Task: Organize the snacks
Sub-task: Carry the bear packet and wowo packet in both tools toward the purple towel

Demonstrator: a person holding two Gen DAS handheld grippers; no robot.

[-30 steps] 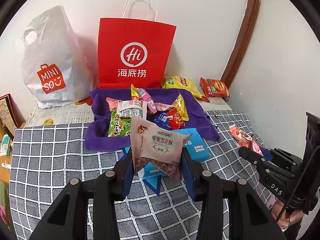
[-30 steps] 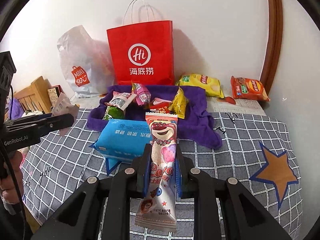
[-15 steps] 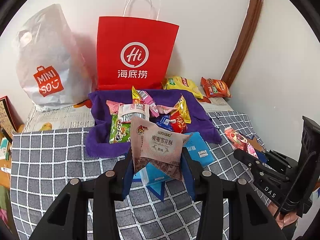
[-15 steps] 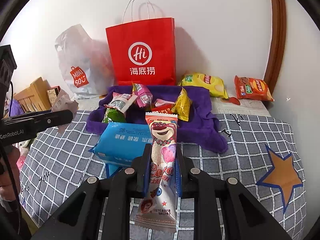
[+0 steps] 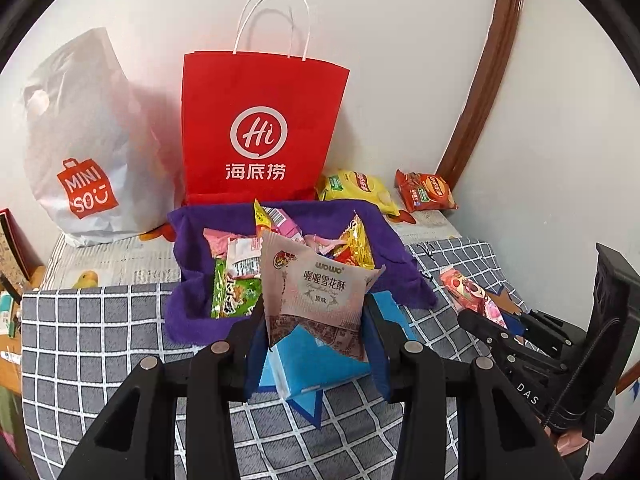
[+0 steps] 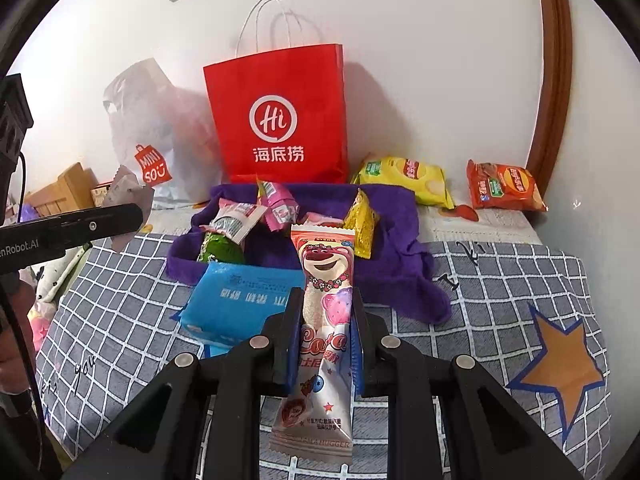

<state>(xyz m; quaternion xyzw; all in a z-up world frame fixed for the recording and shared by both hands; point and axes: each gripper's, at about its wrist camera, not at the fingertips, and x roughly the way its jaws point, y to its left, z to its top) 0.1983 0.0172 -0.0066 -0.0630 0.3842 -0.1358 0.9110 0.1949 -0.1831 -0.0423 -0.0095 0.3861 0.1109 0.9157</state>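
Observation:
My left gripper is shut on a pale pink snack pouch and holds it above the checked bedcover, just short of a purple cloth tray with several snack packets. My right gripper is shut on a long pink bear-print snack bar, held near the tray's front edge. The right gripper with its bar also shows at the right of the left wrist view. A blue tissue pack lies in front of the tray.
A red paper bag and a white plastic bag stand against the wall behind the tray. A yellow chip bag and an orange chip bag lie at the back right. The left gripper's finger reaches in at left.
Both grippers have moved forward toward the purple tray with their snacks still held. The tray and bags look nearer in both views.

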